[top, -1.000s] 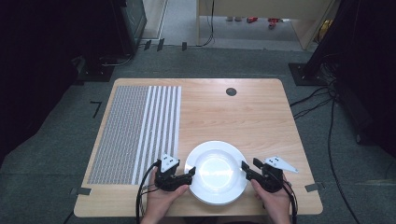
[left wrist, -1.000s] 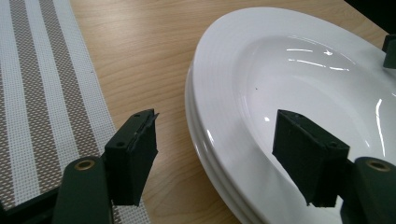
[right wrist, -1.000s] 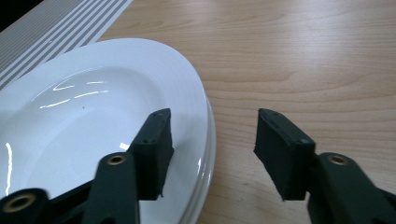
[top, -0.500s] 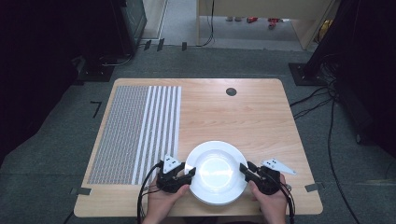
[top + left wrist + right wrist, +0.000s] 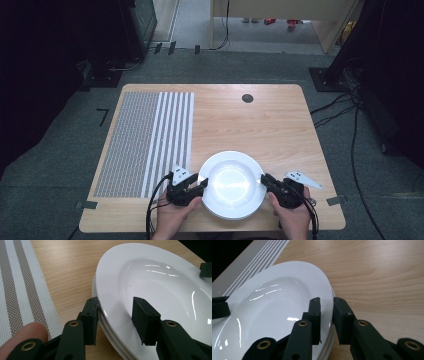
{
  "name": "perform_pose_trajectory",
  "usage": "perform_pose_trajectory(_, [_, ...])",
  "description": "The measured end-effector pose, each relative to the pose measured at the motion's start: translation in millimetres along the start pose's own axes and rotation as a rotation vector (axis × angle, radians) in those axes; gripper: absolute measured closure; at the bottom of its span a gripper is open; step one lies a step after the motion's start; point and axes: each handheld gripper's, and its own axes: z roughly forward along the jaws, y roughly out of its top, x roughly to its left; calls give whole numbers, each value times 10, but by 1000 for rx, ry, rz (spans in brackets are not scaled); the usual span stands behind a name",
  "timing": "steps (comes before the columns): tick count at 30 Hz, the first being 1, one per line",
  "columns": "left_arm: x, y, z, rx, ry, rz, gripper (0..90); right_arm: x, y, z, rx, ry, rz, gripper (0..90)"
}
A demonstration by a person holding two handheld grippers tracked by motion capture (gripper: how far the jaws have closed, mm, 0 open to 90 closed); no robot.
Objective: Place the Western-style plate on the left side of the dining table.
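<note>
wooden table point(image 5: 280, 130) on grey carpet, striped mat point(image 5: 145, 140) left; both grippers point(image 5: 187, 187) point(image 5: 280, 187) closing on the white plate's point(image 5: 232, 182) rim.

The plate point(image 5: 232, 184) is taken as the landmark, and it's stacked on more plates, near the front edge of the table point(image 5: 280, 125). The placemat point(image 5: 145, 142) is laid left of the plate and runs well back from it. The round hole point(image 5: 247, 98) is found far behind the plate. The left gripper point(image 5: 201, 186) is set at the plate's left rim, the right gripper point(image 5: 264, 181) at its right rim.
</note>
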Motion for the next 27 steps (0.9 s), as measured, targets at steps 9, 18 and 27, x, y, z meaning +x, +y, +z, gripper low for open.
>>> perform_pose_trajectory(9, [-4,-3,1,-1,2,-5,578,-55,0,-7,2,30,81,808])
perform_pose_trajectory(18, [-36,-13,5,-9,30,-15,587,-86,-19,-8,-19,51,135,823])
perform_pose_trajectory(27, [-38,-8,5,-8,29,-21,587,-132,5,-52,-56,133,222,831])
